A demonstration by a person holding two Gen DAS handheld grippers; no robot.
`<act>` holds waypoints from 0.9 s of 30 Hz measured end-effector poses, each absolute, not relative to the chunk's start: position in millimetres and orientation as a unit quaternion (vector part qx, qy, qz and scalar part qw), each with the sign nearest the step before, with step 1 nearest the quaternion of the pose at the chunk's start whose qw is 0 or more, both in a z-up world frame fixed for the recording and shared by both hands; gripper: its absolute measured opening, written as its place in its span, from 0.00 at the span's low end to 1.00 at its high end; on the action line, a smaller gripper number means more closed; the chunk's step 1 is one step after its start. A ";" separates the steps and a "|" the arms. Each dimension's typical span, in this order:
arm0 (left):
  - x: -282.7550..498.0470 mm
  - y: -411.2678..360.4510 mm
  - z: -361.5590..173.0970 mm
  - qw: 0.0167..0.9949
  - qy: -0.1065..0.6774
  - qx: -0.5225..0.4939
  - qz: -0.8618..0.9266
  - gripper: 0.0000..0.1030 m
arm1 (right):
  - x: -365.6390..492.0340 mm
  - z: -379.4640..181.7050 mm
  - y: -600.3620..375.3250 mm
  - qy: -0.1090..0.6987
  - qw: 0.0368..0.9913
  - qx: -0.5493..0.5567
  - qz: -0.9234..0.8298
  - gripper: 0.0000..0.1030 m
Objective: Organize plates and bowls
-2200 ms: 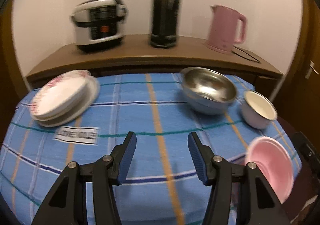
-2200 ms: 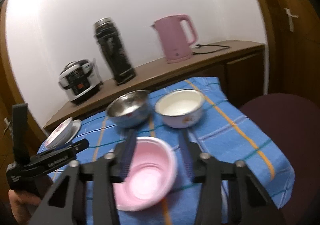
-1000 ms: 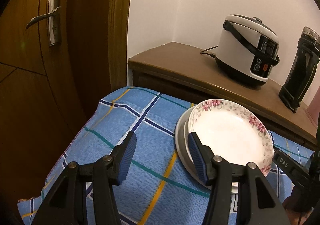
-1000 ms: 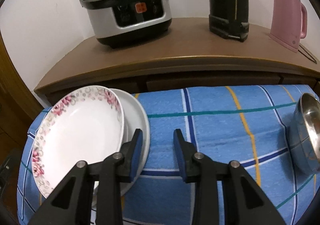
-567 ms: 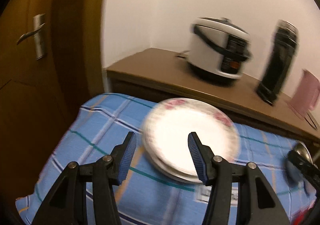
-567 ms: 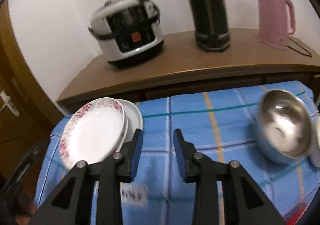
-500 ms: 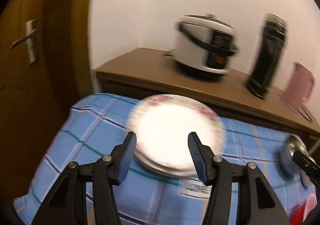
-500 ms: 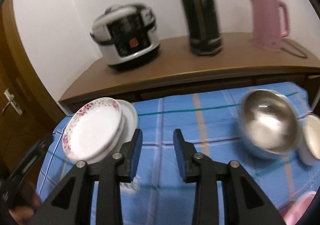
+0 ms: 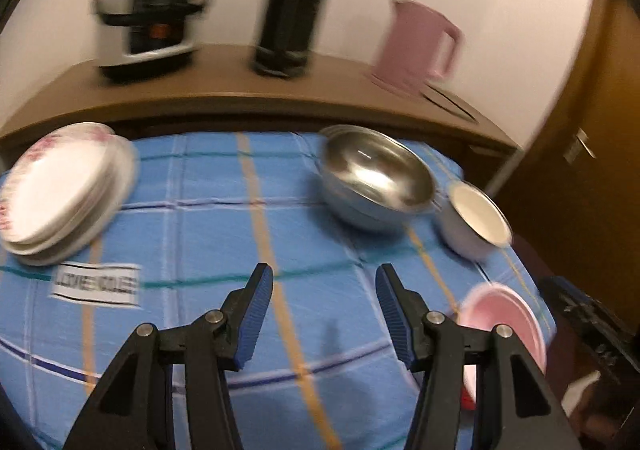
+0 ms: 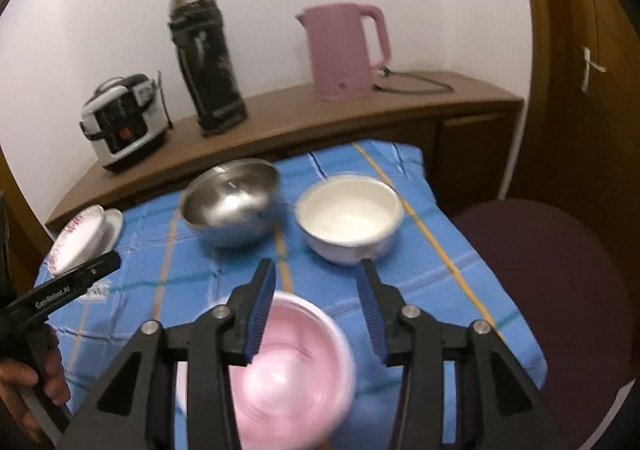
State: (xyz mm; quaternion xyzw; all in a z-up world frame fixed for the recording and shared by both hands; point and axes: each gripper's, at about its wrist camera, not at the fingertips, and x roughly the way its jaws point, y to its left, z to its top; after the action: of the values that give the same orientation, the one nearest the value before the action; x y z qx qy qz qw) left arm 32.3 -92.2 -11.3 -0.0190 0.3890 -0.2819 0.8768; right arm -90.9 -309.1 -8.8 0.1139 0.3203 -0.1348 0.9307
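On the blue checked tablecloth [image 9: 208,234] a stack of white floral plates [image 9: 56,194] lies at the left, also in the right wrist view [image 10: 82,240]. A steel bowl [image 9: 376,178] [image 10: 232,206], a white enamel bowl [image 9: 476,220] [image 10: 350,218] and a pink bowl [image 9: 504,326] [image 10: 288,374] stand to the right. My left gripper [image 9: 324,310] is open and empty above the cloth's middle. My right gripper [image 10: 316,310] is open, its jaws over the pink bowl's far rim, not touching.
A wooden counter [image 10: 360,106] behind the table carries a rice cooker [image 9: 152,34], a black thermos [image 10: 208,58] and a pink kettle [image 10: 344,50]. A dark red chair seat [image 10: 552,262] stands right of the table. A white label [image 9: 96,284] lies on the cloth.
Both grippers have swung right, from the plate stack toward the bowls. The right gripper's jaws stand wider apart than half a second ago. Nothing on the table has moved.
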 end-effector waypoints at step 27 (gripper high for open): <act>-14.9 -164.7 -38.9 0.809 0.435 0.078 -0.387 0.12 | -108.1 -58.8 -315.7 0.378 0.910 0.161 -0.054 0.12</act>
State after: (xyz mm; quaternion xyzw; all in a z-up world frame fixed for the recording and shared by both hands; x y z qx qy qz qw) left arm -14.9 -164.7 -38.9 0.0784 0.4354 -0.3866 0.8092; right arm -108.1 -315.7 -58.8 0.1607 0.3777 -0.0540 0.9103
